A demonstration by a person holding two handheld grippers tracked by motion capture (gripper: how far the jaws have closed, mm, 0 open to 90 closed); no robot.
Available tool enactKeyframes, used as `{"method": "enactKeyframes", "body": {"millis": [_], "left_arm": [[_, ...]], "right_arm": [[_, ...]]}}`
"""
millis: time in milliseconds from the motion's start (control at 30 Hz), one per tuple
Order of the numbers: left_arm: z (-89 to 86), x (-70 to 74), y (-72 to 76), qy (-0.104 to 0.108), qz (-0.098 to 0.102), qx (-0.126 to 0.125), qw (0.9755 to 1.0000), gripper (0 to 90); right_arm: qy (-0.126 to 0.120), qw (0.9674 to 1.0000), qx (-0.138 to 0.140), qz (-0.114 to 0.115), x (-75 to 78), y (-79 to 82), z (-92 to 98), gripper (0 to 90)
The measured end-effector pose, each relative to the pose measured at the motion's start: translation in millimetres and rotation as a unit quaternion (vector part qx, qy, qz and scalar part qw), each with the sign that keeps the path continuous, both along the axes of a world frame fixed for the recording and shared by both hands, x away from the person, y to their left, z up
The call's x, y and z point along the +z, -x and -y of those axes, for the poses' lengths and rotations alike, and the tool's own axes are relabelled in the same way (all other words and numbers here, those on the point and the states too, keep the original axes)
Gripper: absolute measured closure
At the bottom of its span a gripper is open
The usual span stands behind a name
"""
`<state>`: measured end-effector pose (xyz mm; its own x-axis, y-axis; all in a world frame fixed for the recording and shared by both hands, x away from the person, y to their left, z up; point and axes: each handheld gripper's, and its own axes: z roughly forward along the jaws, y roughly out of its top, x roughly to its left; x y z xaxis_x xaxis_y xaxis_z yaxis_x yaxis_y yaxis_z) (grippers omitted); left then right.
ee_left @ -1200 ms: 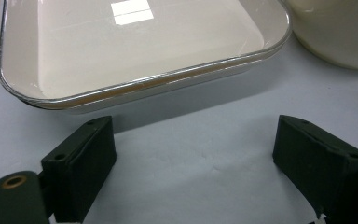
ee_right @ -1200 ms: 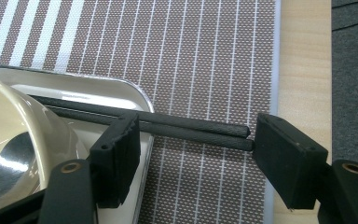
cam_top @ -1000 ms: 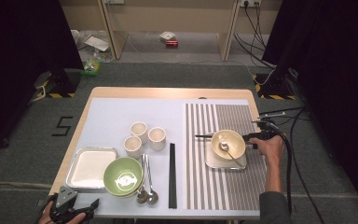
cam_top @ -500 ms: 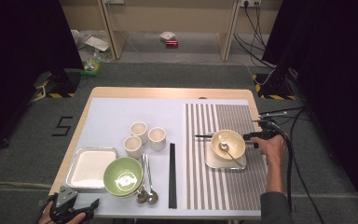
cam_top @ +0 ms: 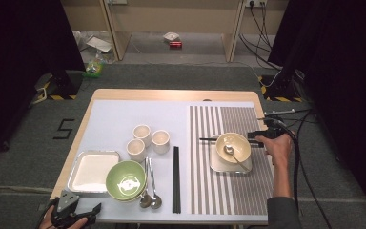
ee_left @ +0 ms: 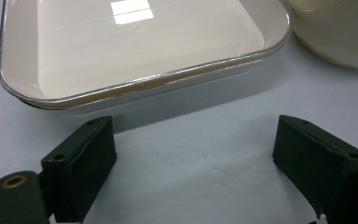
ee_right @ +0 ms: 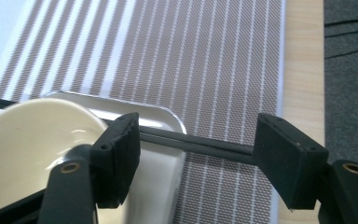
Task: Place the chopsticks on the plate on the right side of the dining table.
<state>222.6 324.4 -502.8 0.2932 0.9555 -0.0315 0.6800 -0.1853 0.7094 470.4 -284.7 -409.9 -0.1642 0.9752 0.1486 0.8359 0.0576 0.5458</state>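
Observation:
A cream bowl (cam_top: 233,145) with a metal spoon (cam_top: 229,150) in it sits on a small white tray (cam_top: 219,166) on the striped mat (cam_top: 205,191). A pair of black chopsticks (cam_top: 208,139) lies behind the bowl across the tray's rim (ee_right: 168,119). My right gripper (cam_top: 256,135) hovers at the bowl's right side, open. In the right gripper view the chopsticks (ee_right: 214,147) run across the gap of the right gripper (ee_right: 198,154), with no pad pressing on them. My left gripper (cam_top: 78,213) is open at the table's front left corner. In the left gripper view it (ee_left: 196,158) faces a larger white tray (ee_left: 135,88).
Three cream cups (cam_top: 143,131) stand mid-table. A green bowl (cam_top: 126,180) sits beside the larger white tray (cam_top: 91,171), with two spoons (cam_top: 148,191) and a second pair of black chopsticks (cam_top: 175,179) to its right. Cables trail off the table's right edge (cam_top: 262,119).
My right gripper has risen slightly beside the cream bowl, jaws still open. My left gripper has stayed where it was.

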Motion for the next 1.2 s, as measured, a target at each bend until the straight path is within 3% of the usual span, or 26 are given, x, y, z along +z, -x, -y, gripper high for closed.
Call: {"method": "enactKeyframes", "body": {"millis": [733,867,1200], "left_arm": [[0.0,-0.1,0.2,0.0,0.001,0.0,1.0,11.8],[0.2,-0.2,0.3,0.001,0.001,0.001,1.0,11.8],[0.1,-0.6,0.6,0.002,0.003,0.002,1.0,11.8]], "right_arm": [[0.011,0.9988,0.043,0.022,23.7,-5.4,-48.8,32.9],[0.006,0.997,0.07,0.031,26.6,-6.0,-64.1,33.3],[0.006,0.9939,0.103,0.039,30.6,-9.0,-96.3,34.2]]}}
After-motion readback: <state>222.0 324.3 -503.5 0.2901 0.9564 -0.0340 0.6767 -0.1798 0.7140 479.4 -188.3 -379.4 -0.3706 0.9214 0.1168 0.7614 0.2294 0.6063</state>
